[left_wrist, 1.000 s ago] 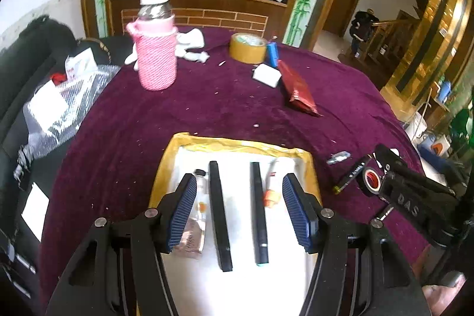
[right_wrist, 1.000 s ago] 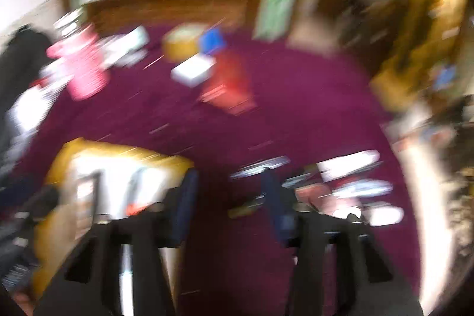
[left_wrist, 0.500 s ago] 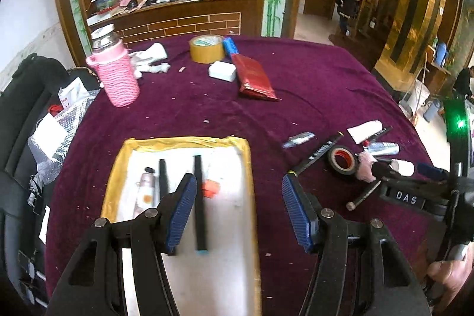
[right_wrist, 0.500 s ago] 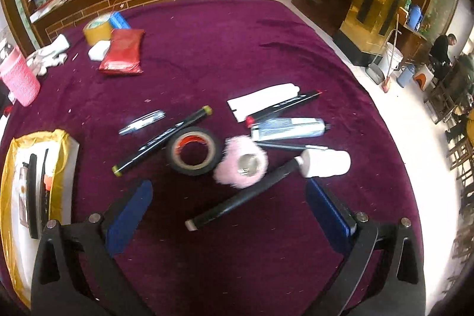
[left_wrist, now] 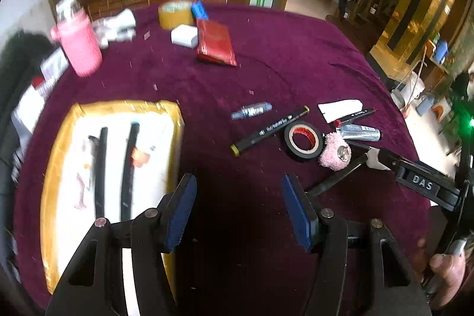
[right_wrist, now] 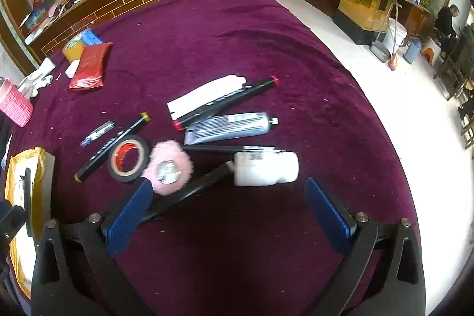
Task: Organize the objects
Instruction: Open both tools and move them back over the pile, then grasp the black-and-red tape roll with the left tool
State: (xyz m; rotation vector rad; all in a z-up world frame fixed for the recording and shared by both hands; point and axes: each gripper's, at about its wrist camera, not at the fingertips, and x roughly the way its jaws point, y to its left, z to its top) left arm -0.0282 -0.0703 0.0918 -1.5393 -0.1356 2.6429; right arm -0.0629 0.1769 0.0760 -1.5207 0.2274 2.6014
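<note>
right gripper (right_wrist: 228, 209) spread wide around the black pen (right_wrist: 189, 191); left gripper (left_wrist: 240, 209) open beside the tray (left_wrist: 59, 144).

markers (right_wrist: 111, 148): 3 | tape rolls (right_wrist: 128, 158): 2 | tubes (right_wrist: 228, 128): maybe 2

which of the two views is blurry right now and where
Left wrist view: motion blur smears the far counter, the pink cup and the tray; the markers at right stay fairly sharp. Right wrist view: mostly crisp, slight softness on the pink puff; fisheye bends the table edge.
</note>
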